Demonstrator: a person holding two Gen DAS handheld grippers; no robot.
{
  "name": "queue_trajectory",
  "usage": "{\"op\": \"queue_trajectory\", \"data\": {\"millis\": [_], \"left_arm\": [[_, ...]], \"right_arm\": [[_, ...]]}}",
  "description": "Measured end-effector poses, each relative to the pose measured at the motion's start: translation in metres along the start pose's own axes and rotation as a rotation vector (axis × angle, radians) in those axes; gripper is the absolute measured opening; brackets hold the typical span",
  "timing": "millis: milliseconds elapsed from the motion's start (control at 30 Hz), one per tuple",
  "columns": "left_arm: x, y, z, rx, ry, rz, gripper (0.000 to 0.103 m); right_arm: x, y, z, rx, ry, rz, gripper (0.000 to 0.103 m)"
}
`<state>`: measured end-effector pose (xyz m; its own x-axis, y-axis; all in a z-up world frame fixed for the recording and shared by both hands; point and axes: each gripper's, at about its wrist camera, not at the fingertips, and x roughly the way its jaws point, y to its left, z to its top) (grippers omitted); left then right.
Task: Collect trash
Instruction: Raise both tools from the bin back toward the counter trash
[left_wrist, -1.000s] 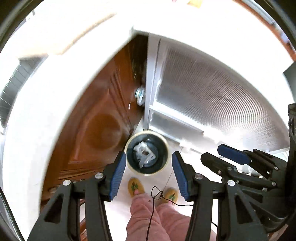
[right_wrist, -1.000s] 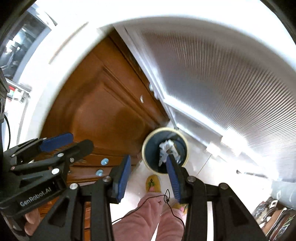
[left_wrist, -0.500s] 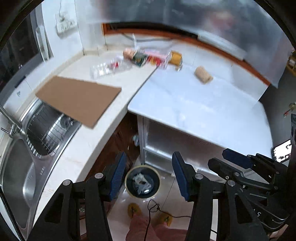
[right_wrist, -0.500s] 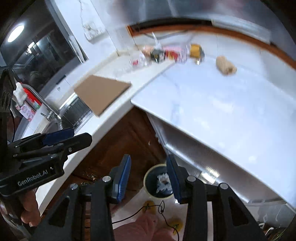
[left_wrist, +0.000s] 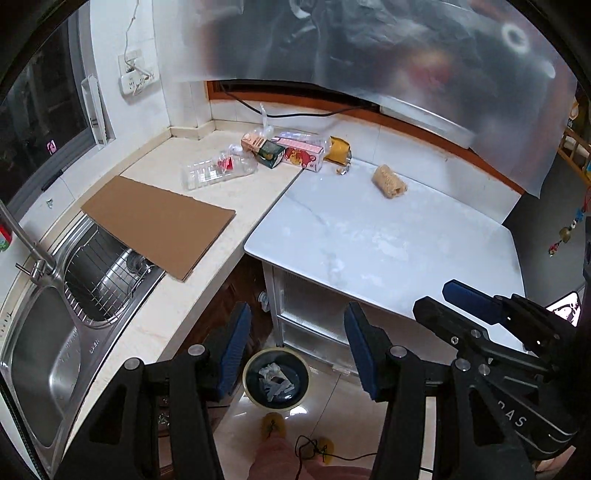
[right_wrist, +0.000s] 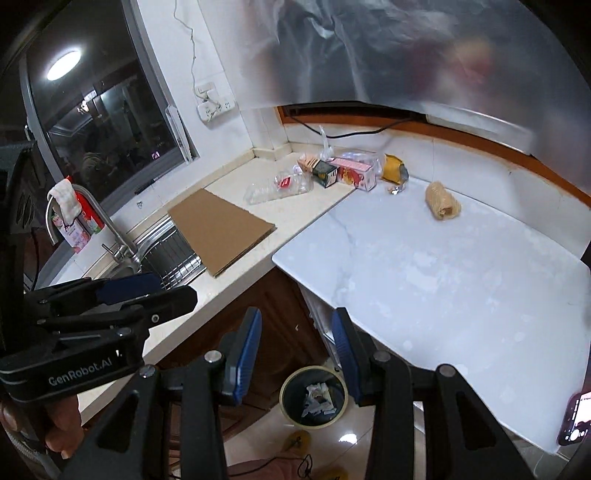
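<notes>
A: Looking down from up high, I see both sets of tongs over the kitchen floor. The left gripper (left_wrist: 297, 358) has its blue pads spread apart, and nothing is between them. The right gripper (right_wrist: 297, 354) is the same, gaping with nothing in it.

B: Where is the trash can?

A: The trash can (left_wrist: 277, 378) sits on the shiny floor, right below the edge of the white table (left_wrist: 388, 236) and beside the brown cabinet. It is round and dark inside, with a pale rim. Some crumpled white paper (right_wrist: 316, 400) lies in it.

B: Is any trash not in the can yet?

A: Yes. A tan crumpled wad (left_wrist: 388, 181) lies alone on the white table, near the back. At the far corner of the counter (left_wrist: 258, 192) there is a little pile: a clear plastic bottle (left_wrist: 218, 170) lying on its side, a small green and pink carton (left_wrist: 264, 147), a pink box (left_wrist: 303, 153) and a yellow packet (left_wrist: 338, 149). The carton and the pink box touch each other.

B: What else is there?

A: A flat piece of brown cardboard (left_wrist: 155, 223) lies on the counter, and one end hangs over the metal sink (left_wrist: 44, 354). A wire rack sits in the sink under it. I can also see yellow slippers (left_wrist: 273, 424) on the floor just below the can.
</notes>
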<state>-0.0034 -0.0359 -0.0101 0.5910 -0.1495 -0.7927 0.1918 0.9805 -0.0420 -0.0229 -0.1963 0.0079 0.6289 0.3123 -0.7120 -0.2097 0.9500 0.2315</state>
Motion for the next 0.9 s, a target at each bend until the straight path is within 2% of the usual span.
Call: {"op": "queue_trajectory", "data": {"millis": [400,500,900], "left_arm": [[-0.011,-0.015,0.010,0.026,-0.029,0.017,0.052],[-0.015,-0.015,0.013,0.030,-0.047,0.015,0.057],[-0.021,0.010,0.039,0.045,-0.096,0.029,0.061]], "right_arm": [[-0.018,-0.015,0.006,0.025,-0.049,-0.011,0.040],[-0.021,-0.014,0.009,0.020,-0.061,-0.019,0.040],[-0.017,-0.001,0.035,-0.003,-0.097,-0.041,0.040]]}}
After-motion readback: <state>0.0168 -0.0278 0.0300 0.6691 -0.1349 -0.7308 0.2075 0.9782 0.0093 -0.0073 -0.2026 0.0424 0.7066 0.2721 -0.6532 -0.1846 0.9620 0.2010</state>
